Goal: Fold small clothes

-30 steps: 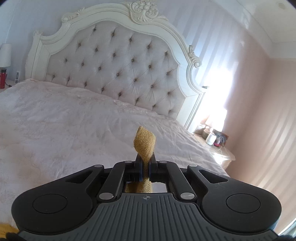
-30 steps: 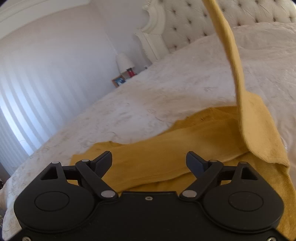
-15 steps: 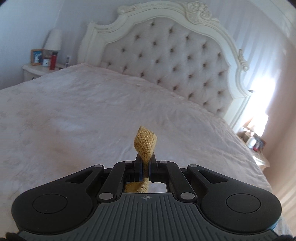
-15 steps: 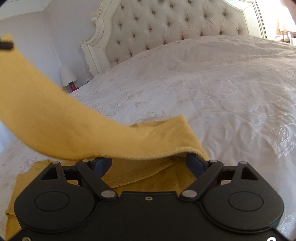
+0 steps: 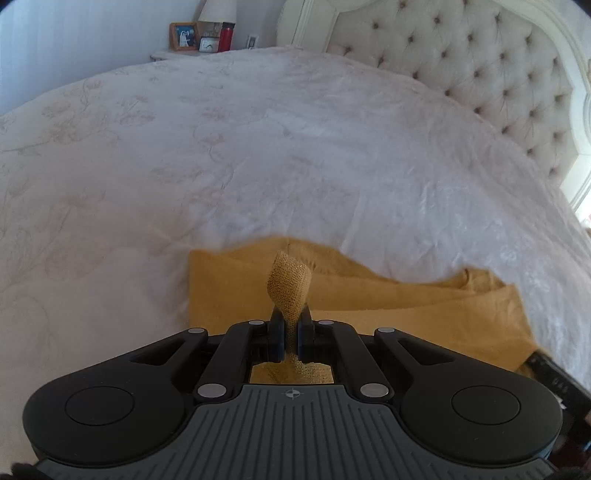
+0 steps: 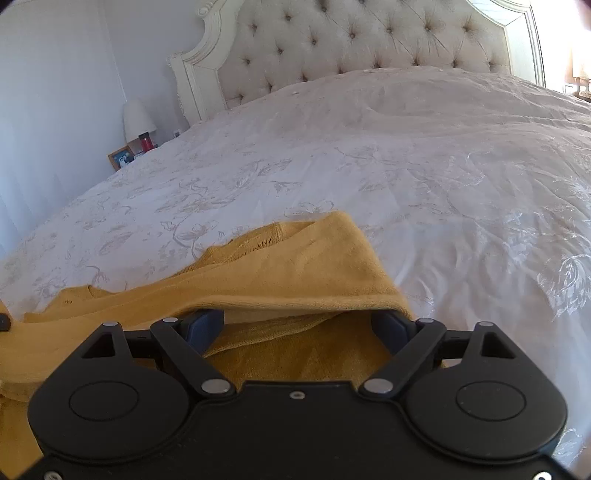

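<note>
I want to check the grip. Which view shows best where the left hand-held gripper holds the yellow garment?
The left wrist view: the left hand-held gripper is shut on a strip of the yellow garment, seen close up. The right wrist view shows only the garment's draped fold, not this grip.

- A wide bed under a white bedspread [image 5: 280, 147] stitched with a pale floral pattern.
- A cream button-tufted headboard [image 6: 369, 48] in a carved white frame, at the bed's far end.
- A white-topped nightstand [image 5: 166, 56] beside the bed.
- On it: a white-shaded lamp [image 5: 218, 10], a wooden-framed photo [image 5: 183, 36], a red bottle [image 5: 226, 37].
</note>
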The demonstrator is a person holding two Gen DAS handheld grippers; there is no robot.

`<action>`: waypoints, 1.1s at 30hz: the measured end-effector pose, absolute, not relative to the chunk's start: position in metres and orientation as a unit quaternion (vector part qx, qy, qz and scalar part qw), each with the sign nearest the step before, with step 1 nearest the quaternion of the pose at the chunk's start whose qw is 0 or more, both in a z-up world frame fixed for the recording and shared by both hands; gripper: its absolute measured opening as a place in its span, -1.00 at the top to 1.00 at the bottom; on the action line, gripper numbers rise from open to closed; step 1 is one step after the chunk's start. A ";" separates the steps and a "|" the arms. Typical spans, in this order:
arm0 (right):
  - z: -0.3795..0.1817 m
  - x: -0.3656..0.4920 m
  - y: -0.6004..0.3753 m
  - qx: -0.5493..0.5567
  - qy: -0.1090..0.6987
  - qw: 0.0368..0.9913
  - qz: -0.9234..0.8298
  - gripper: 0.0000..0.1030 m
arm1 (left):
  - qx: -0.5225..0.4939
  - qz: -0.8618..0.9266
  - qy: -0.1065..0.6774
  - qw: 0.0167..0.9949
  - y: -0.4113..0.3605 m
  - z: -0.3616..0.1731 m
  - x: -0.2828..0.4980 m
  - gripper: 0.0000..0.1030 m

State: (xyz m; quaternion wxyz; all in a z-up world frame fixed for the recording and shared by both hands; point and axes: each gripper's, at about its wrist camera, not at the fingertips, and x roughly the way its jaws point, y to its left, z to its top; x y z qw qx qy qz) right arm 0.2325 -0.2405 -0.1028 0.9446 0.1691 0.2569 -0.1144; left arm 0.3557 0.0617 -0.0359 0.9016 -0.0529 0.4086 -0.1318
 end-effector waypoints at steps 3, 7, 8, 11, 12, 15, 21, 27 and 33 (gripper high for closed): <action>-0.102 0.232 -0.238 0.159 0.258 0.946 -0.116 -0.71 | -0.048 -0.125 0.420 0.898 0.065 -0.050 0.354 0.88; -0.103 0.233 -0.237 0.157 0.259 0.946 -0.118 -0.71 | -0.060 -0.118 0.419 0.898 0.069 -0.056 0.357 0.87; -0.103 0.233 -0.237 0.156 0.258 0.946 -0.119 -0.71 | -0.063 -0.114 0.414 0.901 0.069 -0.055 0.358 0.85; -0.103 0.233 -0.237 0.157 0.258 0.946 -0.119 -0.71 | -0.066 -0.091 0.402 0.909 0.068 -0.049 0.369 0.79; -0.103 0.233 -0.237 0.157 0.258 0.946 -0.119 -0.71 | -0.064 -0.075 0.401 0.911 0.068 -0.047 0.373 0.61; -0.102 0.233 -0.238 0.160 0.258 0.946 -0.117 -0.71 | -0.064 -0.043 0.396 0.915 0.073 -0.045 0.380 0.44; -0.101 0.232 -0.238 0.167 0.258 0.946 -0.108 -0.71 | -0.070 -0.034 0.406 0.911 0.084 -0.051 0.375 0.42; -0.100 0.232 -0.234 0.180 0.270 0.942 -0.083 -0.71 | -0.038 -0.036 0.404 0.913 0.087 -0.061 0.359 0.42; -0.100 0.239 -0.208 0.161 0.308 0.938 0.009 -0.71 | -0.028 -0.053 0.401 0.914 0.081 -0.066 0.358 0.42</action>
